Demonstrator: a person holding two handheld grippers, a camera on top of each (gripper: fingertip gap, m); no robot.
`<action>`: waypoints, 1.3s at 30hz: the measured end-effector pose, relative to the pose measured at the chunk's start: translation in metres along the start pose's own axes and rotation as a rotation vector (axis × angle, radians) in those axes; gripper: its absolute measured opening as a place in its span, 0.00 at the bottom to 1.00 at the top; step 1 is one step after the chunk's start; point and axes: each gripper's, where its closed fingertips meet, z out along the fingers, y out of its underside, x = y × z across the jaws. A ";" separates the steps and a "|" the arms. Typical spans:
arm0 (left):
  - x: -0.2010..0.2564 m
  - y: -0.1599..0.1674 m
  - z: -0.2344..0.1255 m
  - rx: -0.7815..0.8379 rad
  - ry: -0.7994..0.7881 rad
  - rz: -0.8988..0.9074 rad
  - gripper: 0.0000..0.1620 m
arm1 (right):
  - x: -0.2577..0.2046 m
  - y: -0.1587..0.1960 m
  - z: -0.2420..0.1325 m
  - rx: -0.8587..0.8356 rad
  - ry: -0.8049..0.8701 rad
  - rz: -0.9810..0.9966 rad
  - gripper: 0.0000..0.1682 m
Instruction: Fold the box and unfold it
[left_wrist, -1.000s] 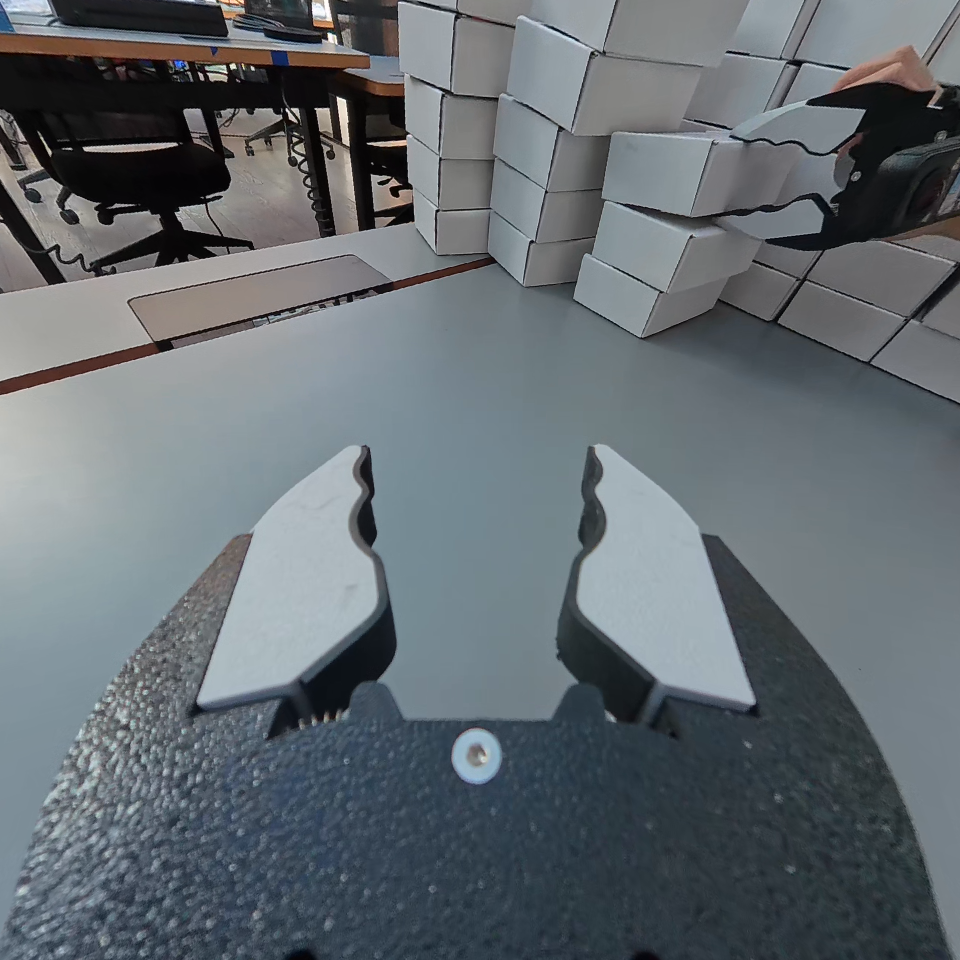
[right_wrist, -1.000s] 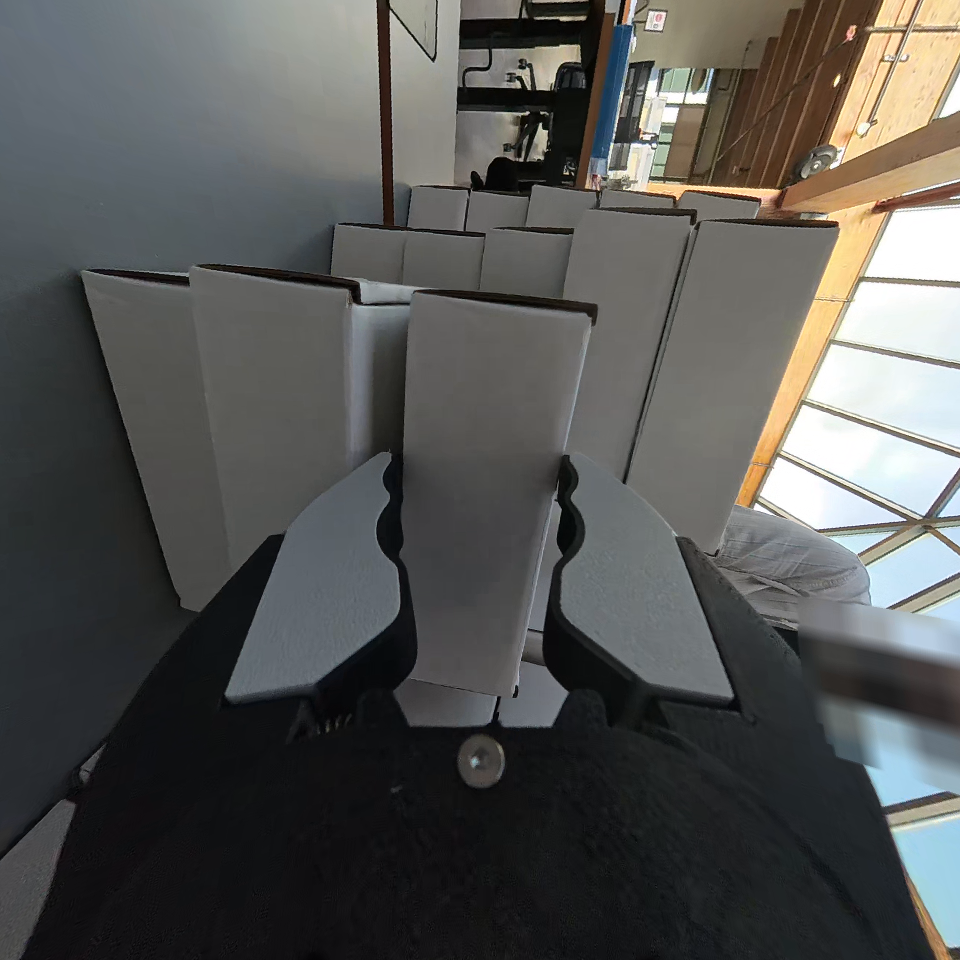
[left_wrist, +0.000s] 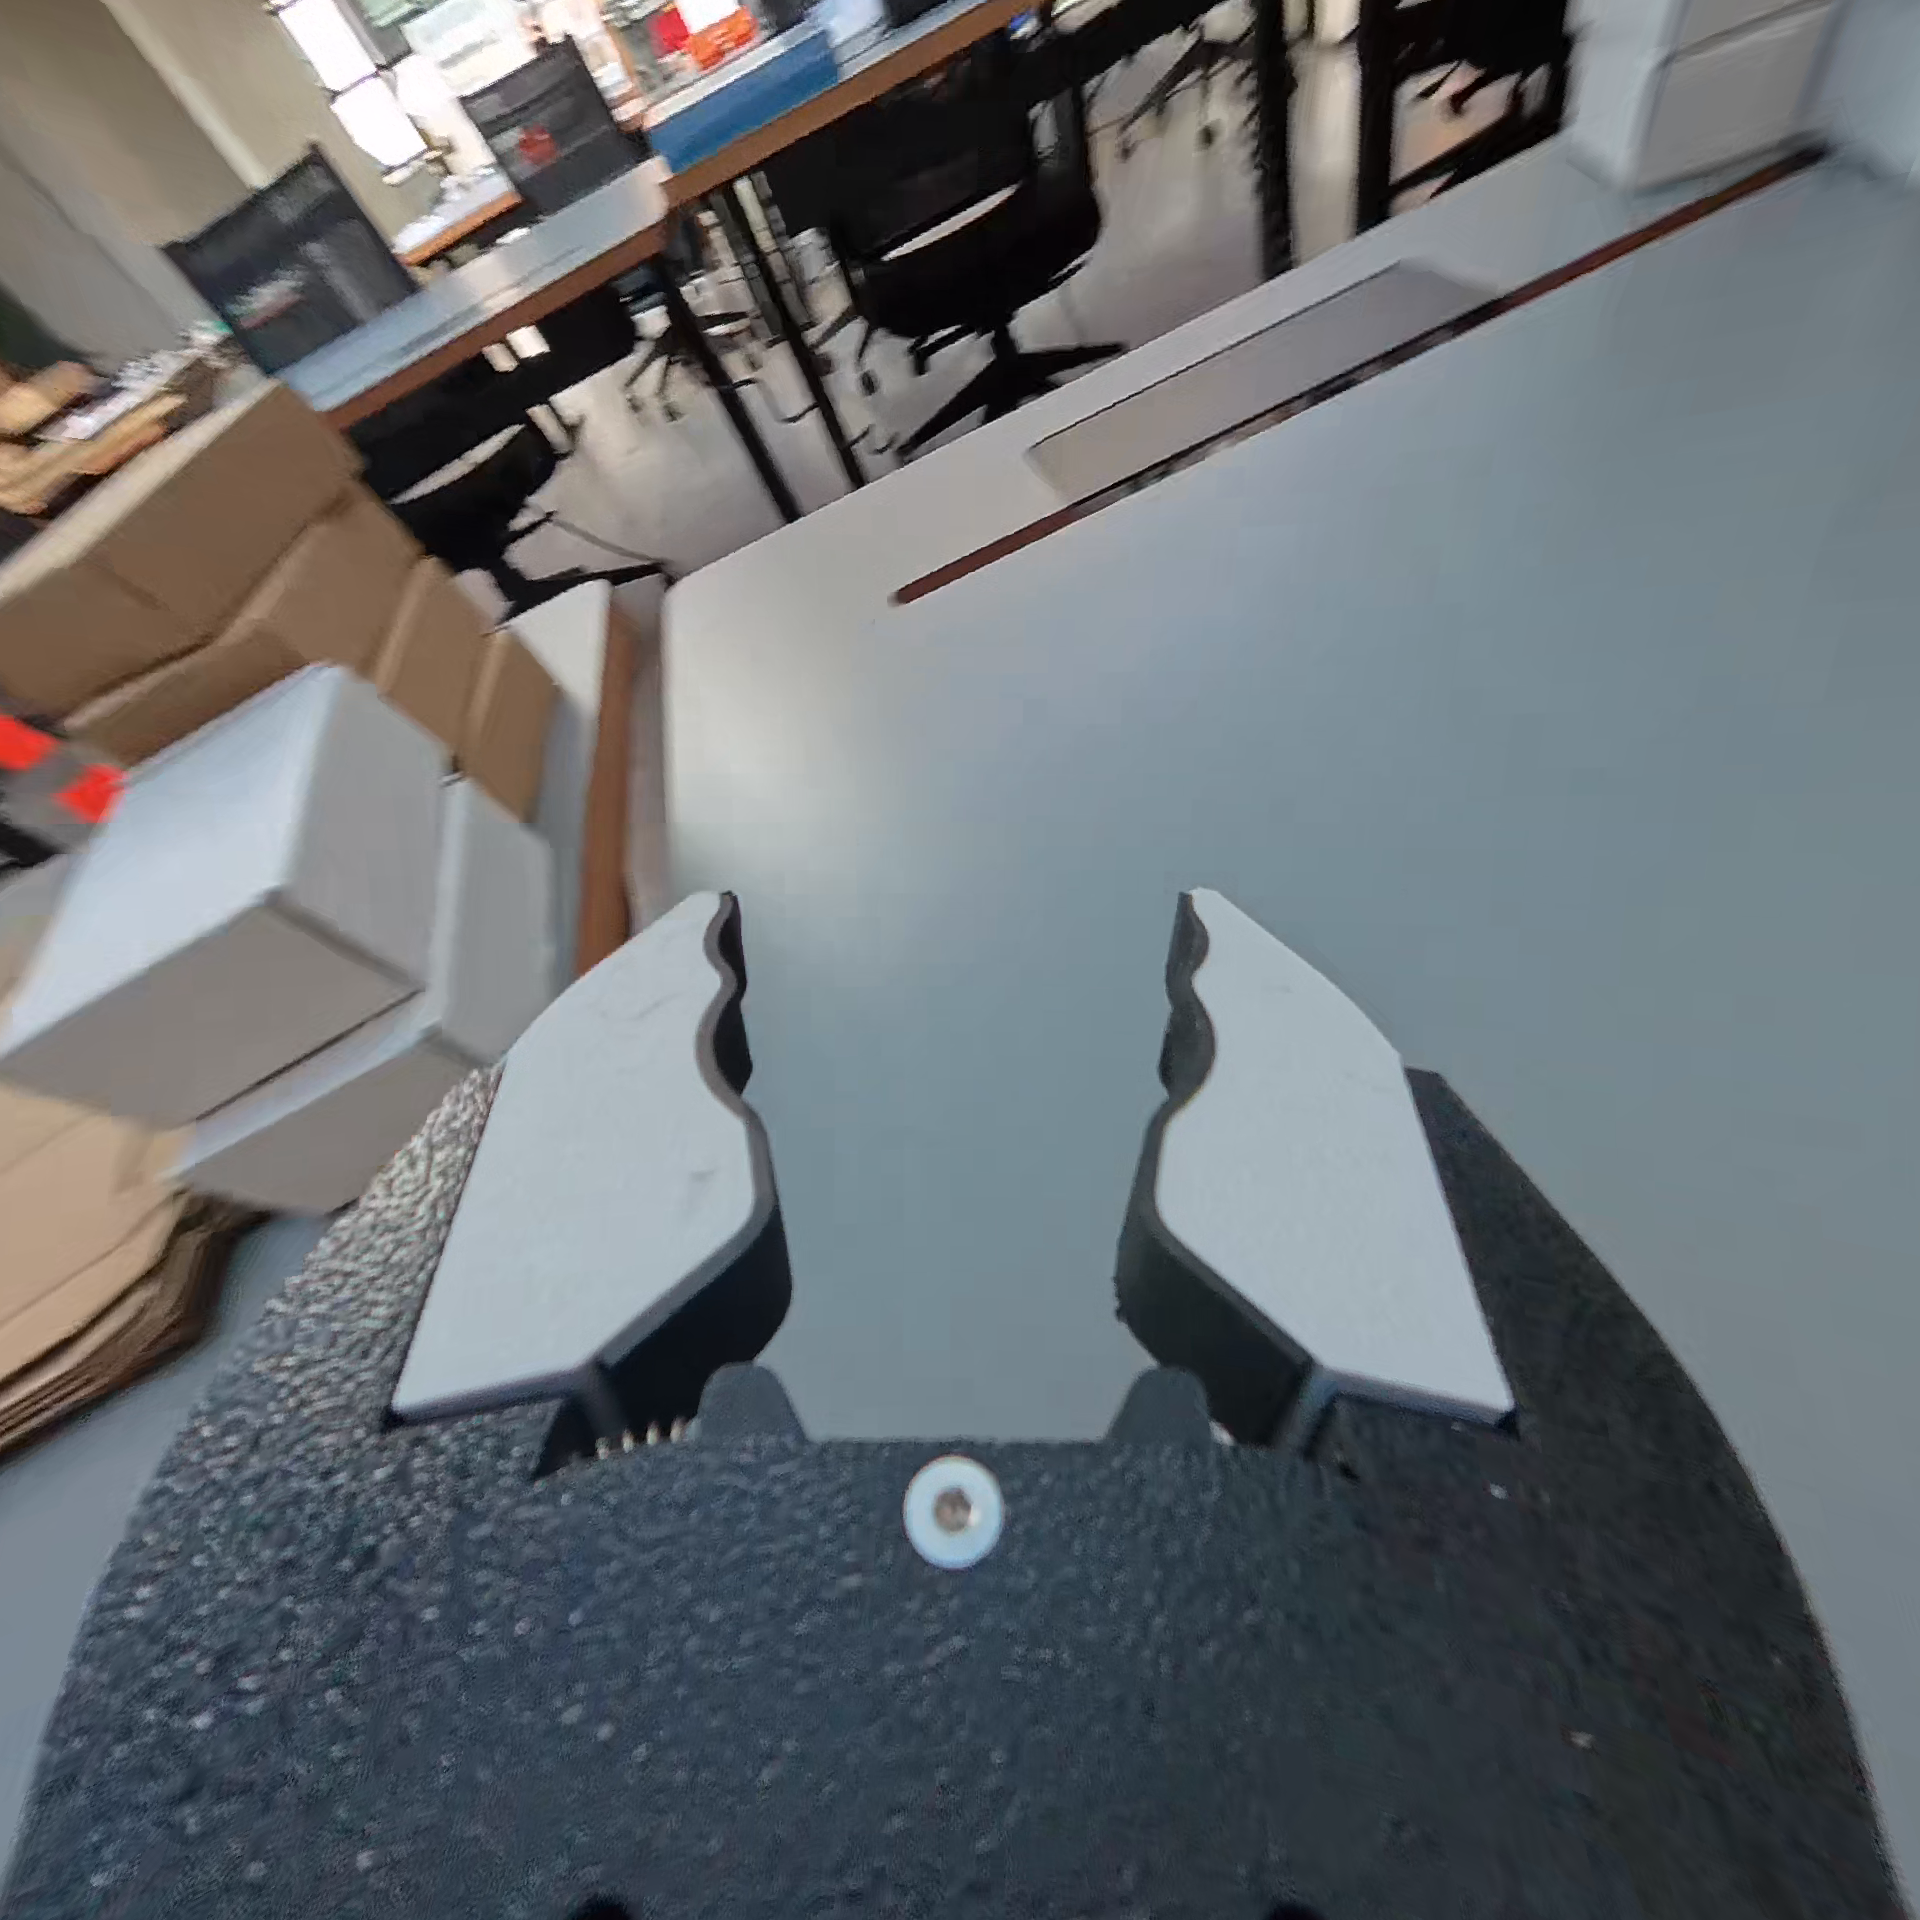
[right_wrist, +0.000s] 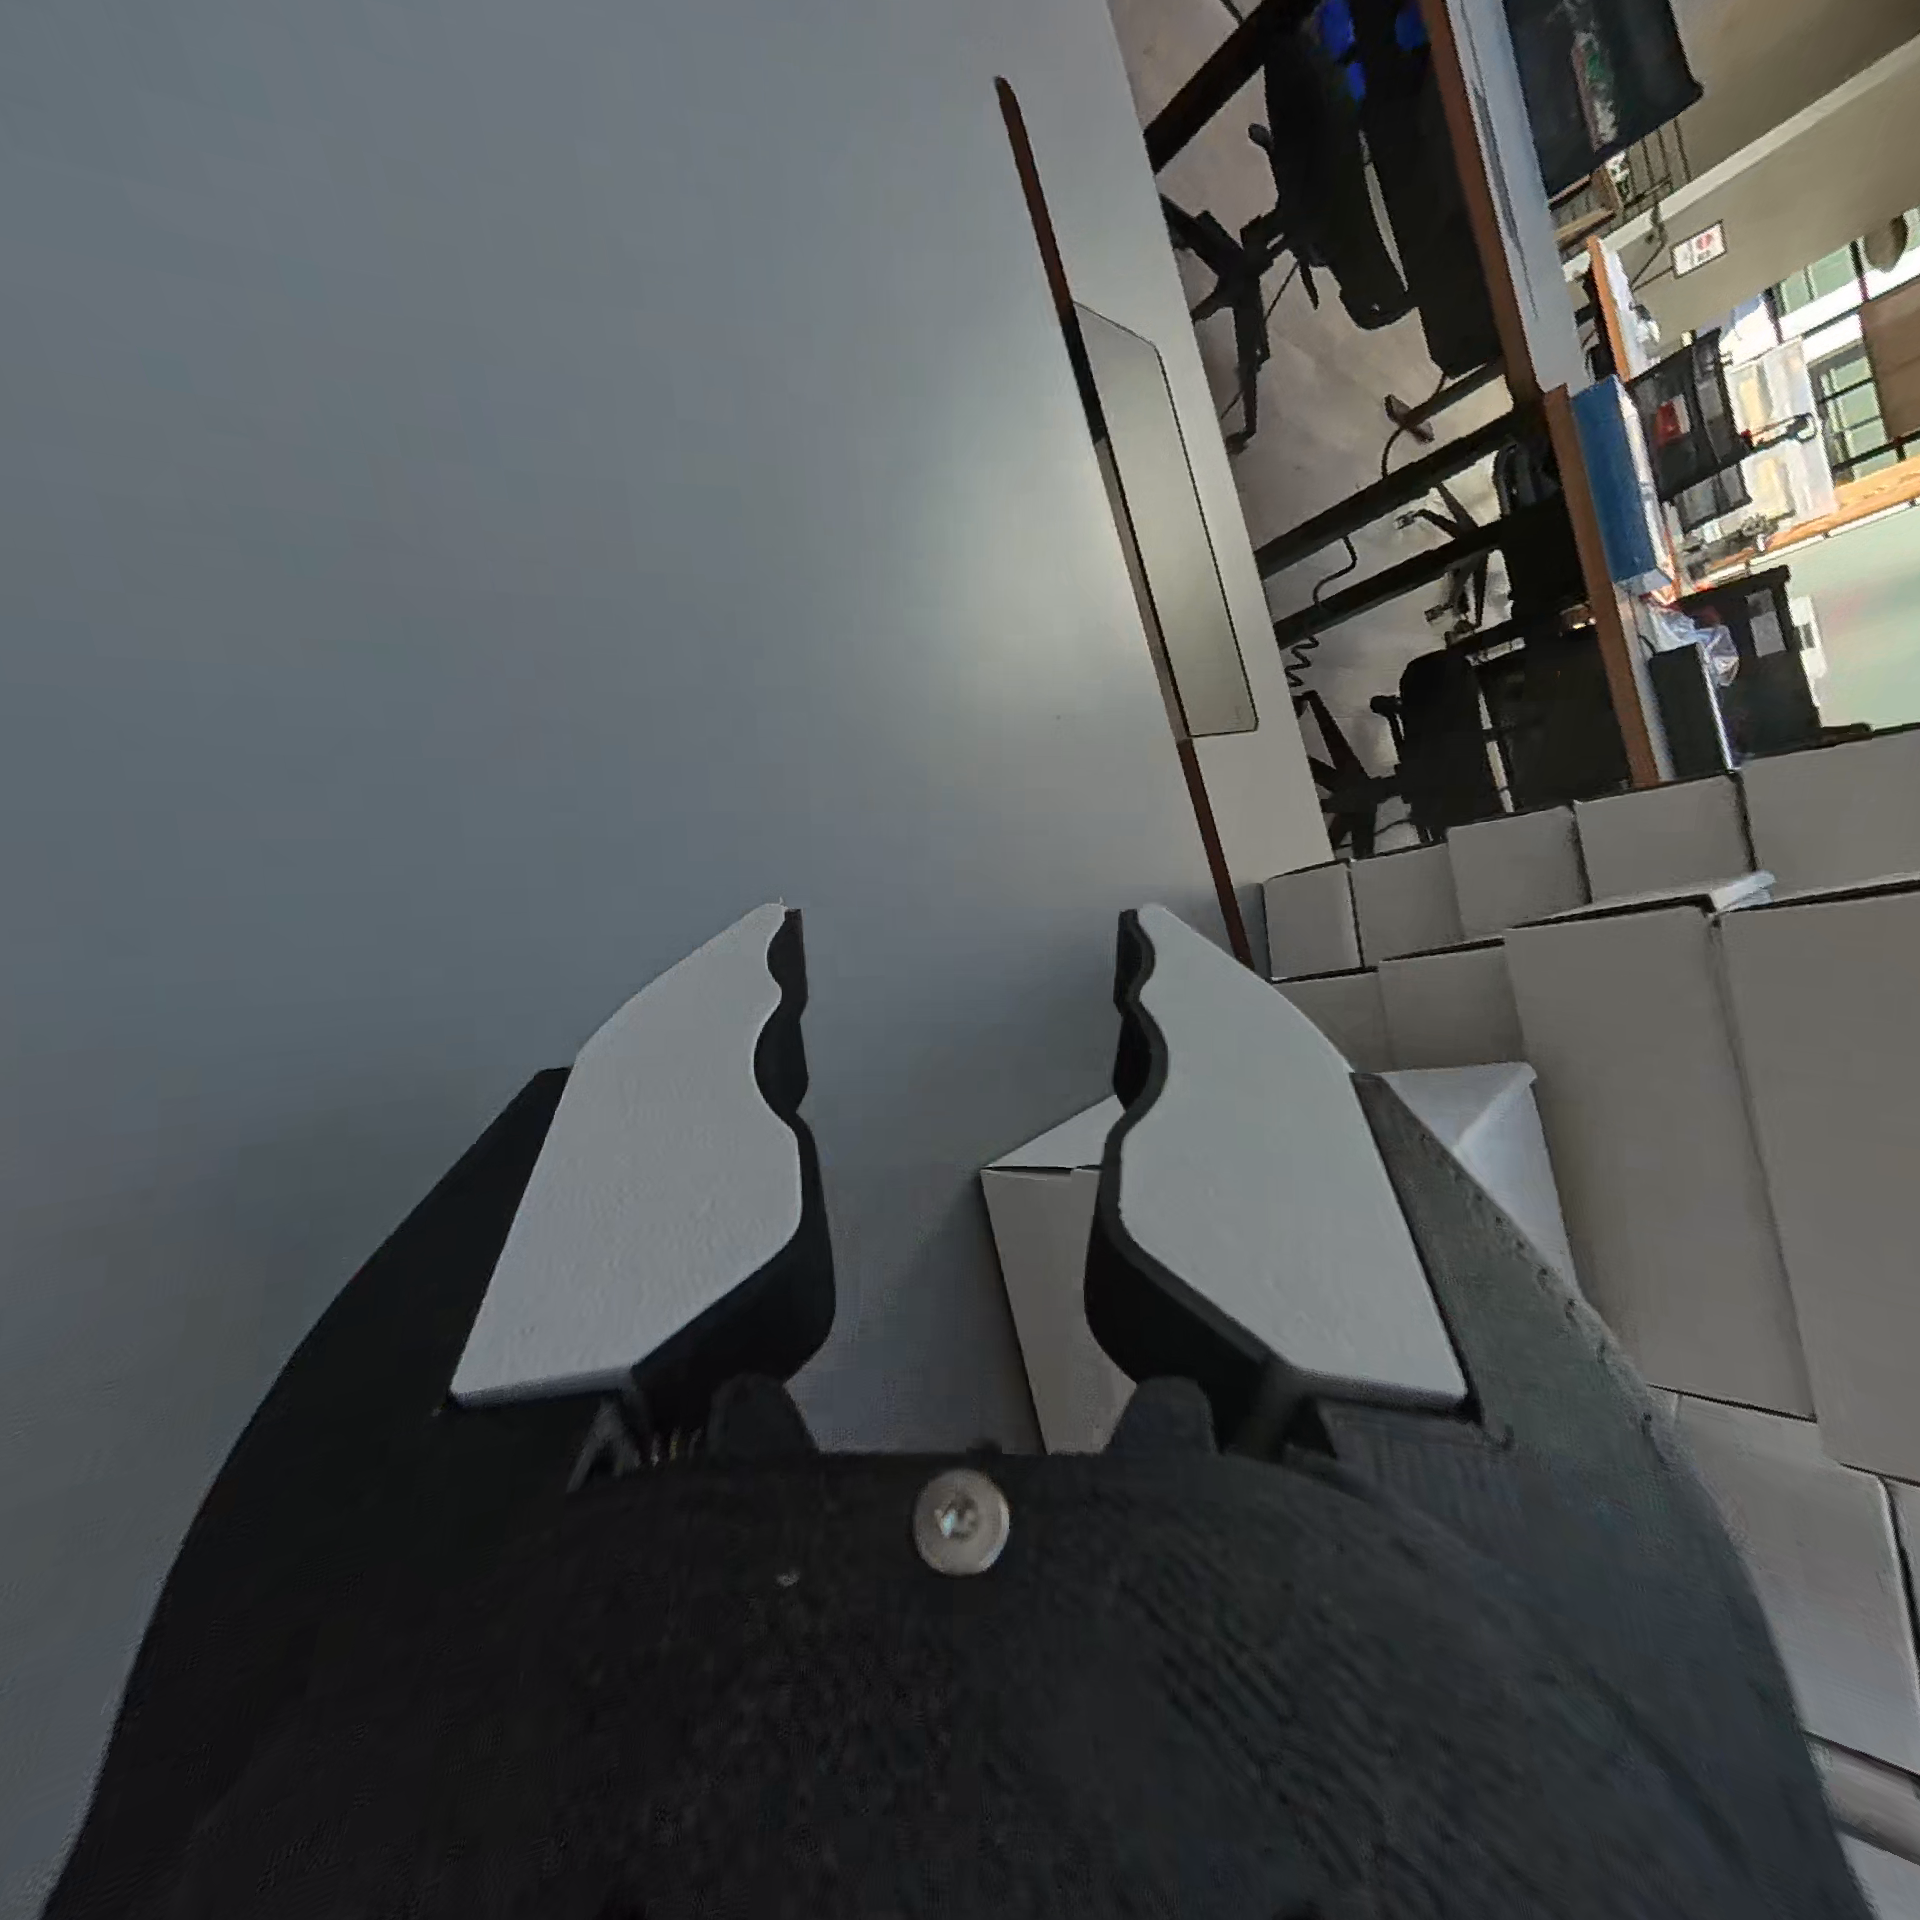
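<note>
Far left in the left wrist view, off the table's edge, white folded boxes (left_wrist: 223, 883) sit stacked on brown cartons (left_wrist: 260, 582) and a pile of flattened cardboard (left_wrist: 94, 1320); this view is motion-blurred, so which piece is meant to be worked cannot be told. The left gripper (left_wrist: 956, 914) hangs over the bare grey table (left_wrist: 1351, 779) with its jaws spread wide and nothing between them. In the right wrist view, which is rolled on its side, the right gripper (right_wrist: 958, 925) is likewise parted and empty above the same table, and a stack of white assembled boxes (right_wrist: 1662, 1091) stands just to its right, the nearest box (right_wrist: 1039, 1278) partly hidden behind its right finger (right_wrist: 1247, 1164). Neither tool has a box, so the step in hand looks like fetching the next piece. To do it well, settle the left gripper until its view steadies, take one box or blank only, grip it on a flat panel away from the creases, and set it on the open middle of the table, where both grippers can reach it.
</note>
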 end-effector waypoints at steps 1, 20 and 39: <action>-0.037 0.019 -0.009 -0.059 -0.120 0.103 0.48 | -0.009 -0.002 0.003 0.013 -0.023 0.006 0.34; -0.302 0.186 0.056 -0.510 -0.215 0.384 0.52 | -0.030 0.019 0.033 0.056 -0.121 0.142 0.35; -0.311 0.213 0.043 -0.584 -0.315 0.218 0.06 | -0.023 0.036 0.046 0.037 -0.083 0.160 0.36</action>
